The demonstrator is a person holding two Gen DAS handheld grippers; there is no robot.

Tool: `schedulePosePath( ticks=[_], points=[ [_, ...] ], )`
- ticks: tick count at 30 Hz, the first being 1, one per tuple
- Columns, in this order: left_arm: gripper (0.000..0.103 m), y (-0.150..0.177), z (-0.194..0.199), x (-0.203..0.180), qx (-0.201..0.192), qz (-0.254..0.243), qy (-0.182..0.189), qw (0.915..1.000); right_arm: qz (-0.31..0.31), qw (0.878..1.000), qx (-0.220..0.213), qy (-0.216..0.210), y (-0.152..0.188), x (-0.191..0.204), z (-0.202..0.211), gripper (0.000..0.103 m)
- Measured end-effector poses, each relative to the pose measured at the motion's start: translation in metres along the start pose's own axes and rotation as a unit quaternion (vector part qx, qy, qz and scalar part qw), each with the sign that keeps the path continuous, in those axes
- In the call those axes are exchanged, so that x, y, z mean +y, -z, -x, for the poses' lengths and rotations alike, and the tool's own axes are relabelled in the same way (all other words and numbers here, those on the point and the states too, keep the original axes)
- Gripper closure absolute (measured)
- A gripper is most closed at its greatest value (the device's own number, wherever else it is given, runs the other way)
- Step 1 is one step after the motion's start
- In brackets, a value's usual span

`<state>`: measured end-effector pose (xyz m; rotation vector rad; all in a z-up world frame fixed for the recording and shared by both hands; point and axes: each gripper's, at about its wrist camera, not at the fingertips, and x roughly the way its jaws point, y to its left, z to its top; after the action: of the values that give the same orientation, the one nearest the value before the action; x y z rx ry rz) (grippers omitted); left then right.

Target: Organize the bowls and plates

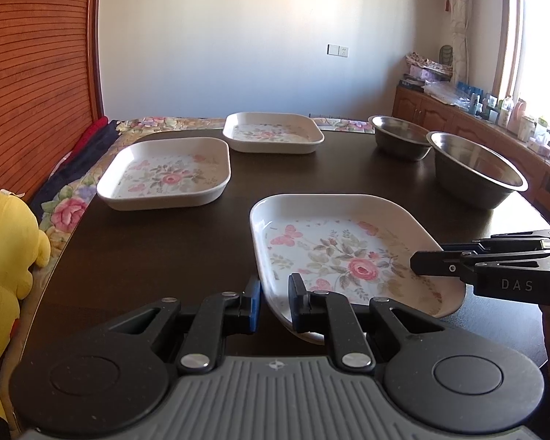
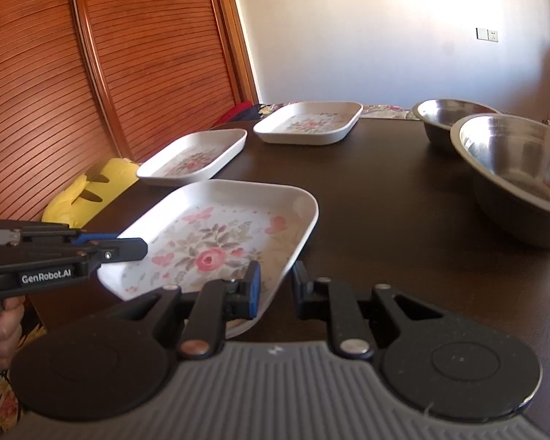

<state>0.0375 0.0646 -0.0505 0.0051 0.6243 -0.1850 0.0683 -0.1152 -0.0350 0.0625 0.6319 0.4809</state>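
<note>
- Dark wooden surface (image 1: 187, 242), left wrist view: a pale wall lies behind, a slatted wooden door at left and a yellow plush toy (image 1: 7, 256) at the near-left edge.
- Nearest floral plate (image 1: 344, 256) is held between the two tools. The left gripper (image 1: 275, 304) has its jaws pinching the plate's near-left rim, one pad outside the wall and one inside.
- The right gripper (image 1: 432, 267) reaches in from the right edge, jaws closed on the opposite rim. A grip on both sides probably keeps the shallow plate level while it is carried.
- Two more floral plates lie flat farther back: the middle plate (image 1: 165, 176) to the left and the far plate (image 1: 273, 132) beyond it. The small steel bowl (image 1: 399, 137) and large steel bowl (image 1: 476, 168) stand close together at right; whether they touch is unclear.

- Right wrist view, same surface (image 2: 366, 201): the held plate (image 2: 220, 238) appears tilted, its near-right edge clamped in the right gripper (image 2: 277, 293).
- The left gripper (image 2: 128, 251) enters from the left, held by a hand (image 2: 0, 326), its jaws pressed on the left rim.
- Middle plate (image 2: 194, 157) and far plate (image 2: 310, 123) look like likely stacking targets; the bowls (image 2: 513, 168) remain apart at right.
</note>
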Motion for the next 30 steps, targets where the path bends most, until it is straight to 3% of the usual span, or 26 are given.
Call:
schedulePosePath(
  ticks=[17,24,30],
  points=[
    [0.086,0.004,-0.005,0.006,0.0,0.012,-0.001,0.9999,0.0,1.0,0.006,0.002,0.002,0.002,-0.004,0.082],
    [0.084,-0.006,-0.001,0.018,-0.015,0.02,-0.006,0.9997,0.018,1.0,-0.016,0.018,-0.005,0.002,0.005,0.082],
    [0.084,-0.026,-0.002,0.036,-0.033,0.022,-0.025,0.9989,0.039,0.998,-0.04,0.026,-0.03,-0.002,0.013,0.081]
  ],
)
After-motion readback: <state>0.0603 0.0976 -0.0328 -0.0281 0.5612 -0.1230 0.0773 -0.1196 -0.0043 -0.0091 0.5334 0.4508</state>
